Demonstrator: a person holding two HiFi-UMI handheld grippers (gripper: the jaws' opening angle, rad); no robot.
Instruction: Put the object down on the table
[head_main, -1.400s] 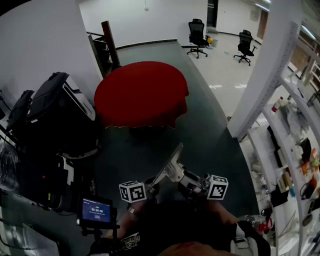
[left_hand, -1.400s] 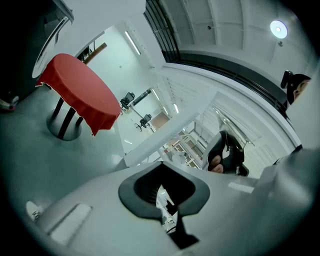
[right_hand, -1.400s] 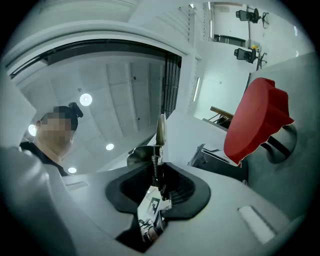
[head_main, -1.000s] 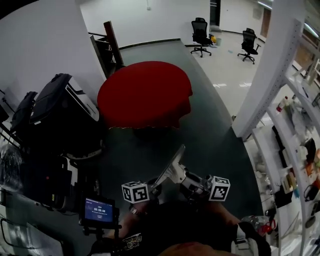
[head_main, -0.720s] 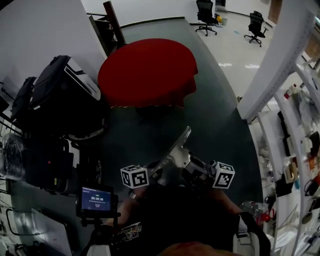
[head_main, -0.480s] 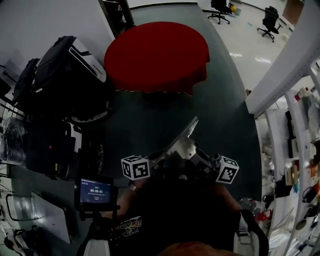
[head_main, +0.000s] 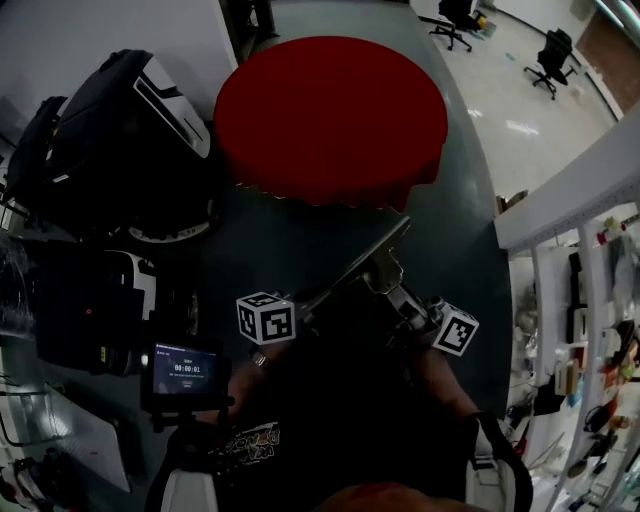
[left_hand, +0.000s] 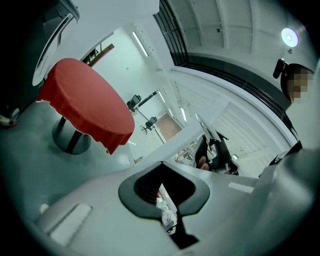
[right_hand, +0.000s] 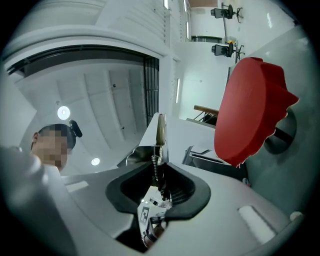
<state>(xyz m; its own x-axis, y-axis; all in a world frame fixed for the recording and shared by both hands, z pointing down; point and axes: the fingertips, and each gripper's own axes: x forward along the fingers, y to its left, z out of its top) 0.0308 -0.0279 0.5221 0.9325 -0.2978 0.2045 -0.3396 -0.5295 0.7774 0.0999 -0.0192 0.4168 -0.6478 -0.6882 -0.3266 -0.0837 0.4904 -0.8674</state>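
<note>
A flat, thin silver-grey metal object (head_main: 372, 260) is carried edge-up in front of the person, slanting up and to the right toward a round table with a red cloth (head_main: 330, 105). My left gripper (head_main: 305, 305) meets its lower left end. My right gripper (head_main: 398, 292) holds it near a bulky fitting. In the right gripper view the plate's edge (right_hand: 160, 131) and a small spring rise from between the dark pads. Seen from the left gripper, the jaws stand almost together with a pale sliver (left_hand: 163, 194) in the slit, and the table (left_hand: 85, 107) lies ahead.
Black cases and equipment (head_main: 120, 130) crowd the floor left of the table. A white post and shelves of small items (head_main: 590, 290) stand at the right. A small timer screen (head_main: 182, 368) sits at lower left. Office chairs (head_main: 556, 48) stand far back.
The red table has grown larger and come nearer in the head view, which has tipped down. Both grippers keep the same hold on the metal object.
</note>
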